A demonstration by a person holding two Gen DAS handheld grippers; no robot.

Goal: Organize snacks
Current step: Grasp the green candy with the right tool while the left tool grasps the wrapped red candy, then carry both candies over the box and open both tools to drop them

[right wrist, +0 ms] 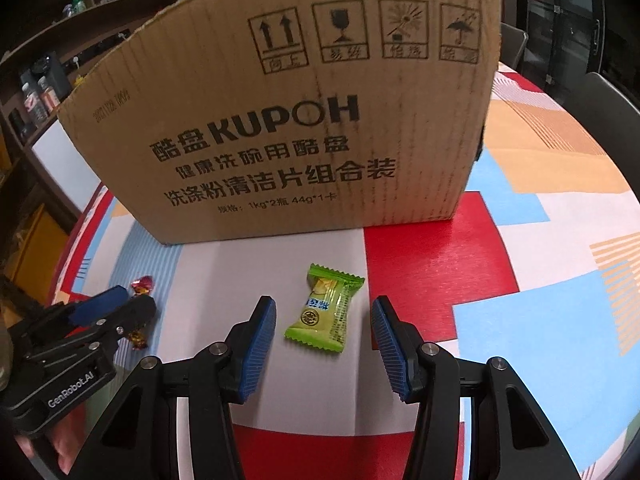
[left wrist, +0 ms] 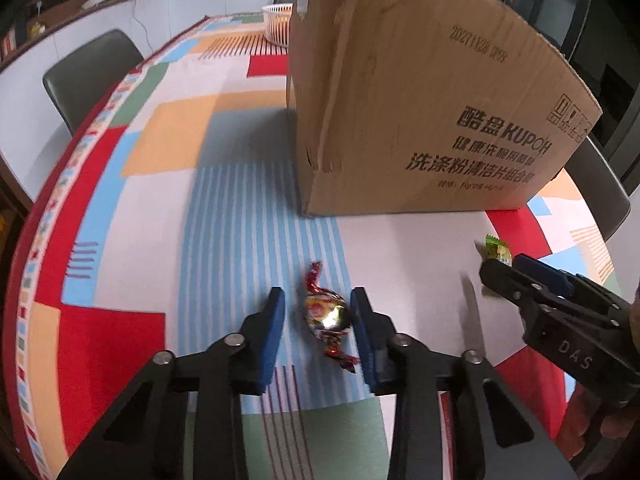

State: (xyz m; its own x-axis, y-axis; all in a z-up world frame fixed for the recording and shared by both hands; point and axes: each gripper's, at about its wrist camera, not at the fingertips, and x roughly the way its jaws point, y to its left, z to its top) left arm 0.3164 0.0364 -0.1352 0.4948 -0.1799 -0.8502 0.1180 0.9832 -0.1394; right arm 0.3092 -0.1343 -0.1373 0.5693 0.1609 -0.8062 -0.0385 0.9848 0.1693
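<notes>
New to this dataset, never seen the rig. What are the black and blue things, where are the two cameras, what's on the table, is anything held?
There is no robot arm. A person holds a pair of hand-operated tongs in each hand, and a fisheye camera on each looks forward along its two blue-padded fingers.

The left wrist view shows the left tongs low over the patterned tablecloth, straddling a red and gold twist-wrapped candy. The right pad is at the wrapper; a gap shows on the left, so it is not gripped yet.

The right wrist view shows the right tongs open around a green wrapped sweet, clear of it on both sides.

Each tool appears at the edge of the other's picture. Behind both sweets stands a cardboard box, and a white basket sits further back. Nothing is held.
</notes>
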